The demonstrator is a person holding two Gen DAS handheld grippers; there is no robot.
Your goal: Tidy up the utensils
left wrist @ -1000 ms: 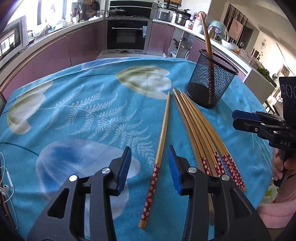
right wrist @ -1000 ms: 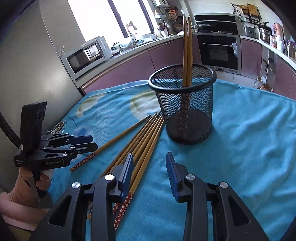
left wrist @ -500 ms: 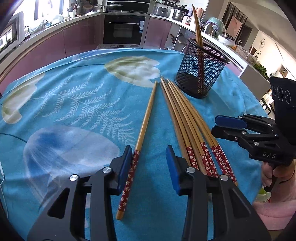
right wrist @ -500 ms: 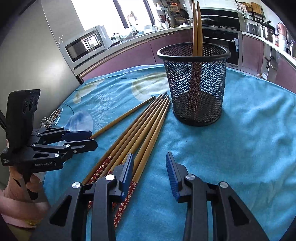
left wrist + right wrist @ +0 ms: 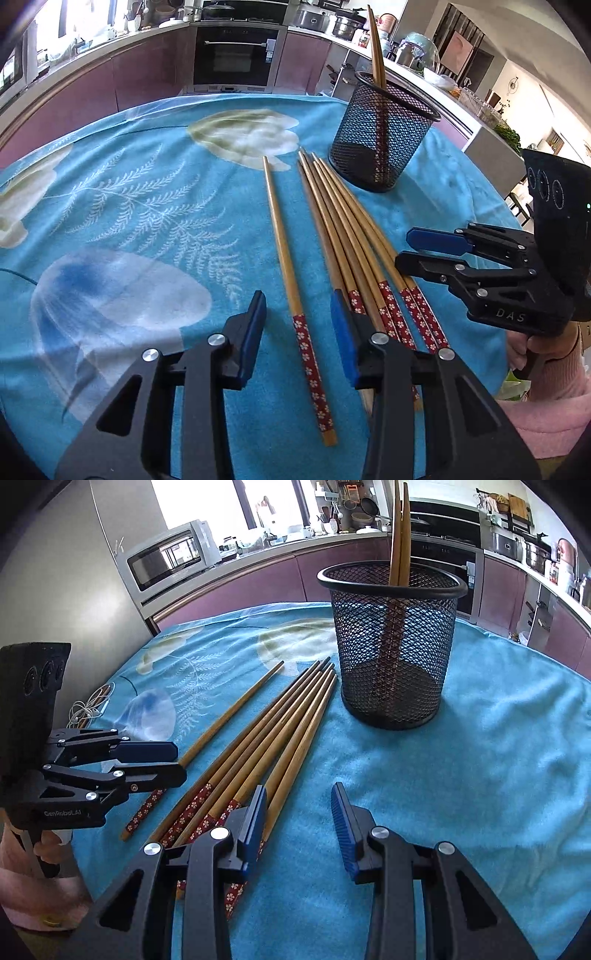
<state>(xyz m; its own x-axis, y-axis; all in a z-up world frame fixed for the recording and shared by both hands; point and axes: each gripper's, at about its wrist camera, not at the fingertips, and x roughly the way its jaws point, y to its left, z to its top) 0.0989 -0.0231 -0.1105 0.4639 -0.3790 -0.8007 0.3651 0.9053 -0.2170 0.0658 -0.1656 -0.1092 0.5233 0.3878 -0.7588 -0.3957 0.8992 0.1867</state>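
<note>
**Now both claws hang over the chopsticks**

Right now the left claw [image 5: 298, 325] is spread wide, with nothing in it. It hangs low over one lone chopstick [image 5: 286, 254]. That stick lies by itself on the bench [image 5: 129, 206], which wears a blue cloth with white ferns and pale flowers. Its red flowered end points toward the camera and sits between the two blue pads [image 5: 255, 328]. From this view you cannot tell if the pads touch the stick.

Just beside the lone stick lies a bunch of chopsticks [image 5: 343, 236]. They lie close together, side by side, with their thin tips near the black mesh cup [image 5: 384, 140]. Their red ends point the same way as the lone stick's end.

The right claw [image 5: 298, 823] is spread wide too and grips nothing. Its left pad [image 5: 255, 823] hangs over the red ends of the bunch [image 5: 258, 734]. Its other pad is over bare blue cloth. In the left view, this claw [image 5: 424, 247] shows from the side, above the bunch.

The mesh cup [image 5: 391, 657] stands upright on the cloth, past the tips of the bunch. Two chopsticks [image 5: 400, 531] stand in it and lean on its rim, thin ends up.

A white cord [image 5: 88, 709] lies at the far edge of the bench.
</note>
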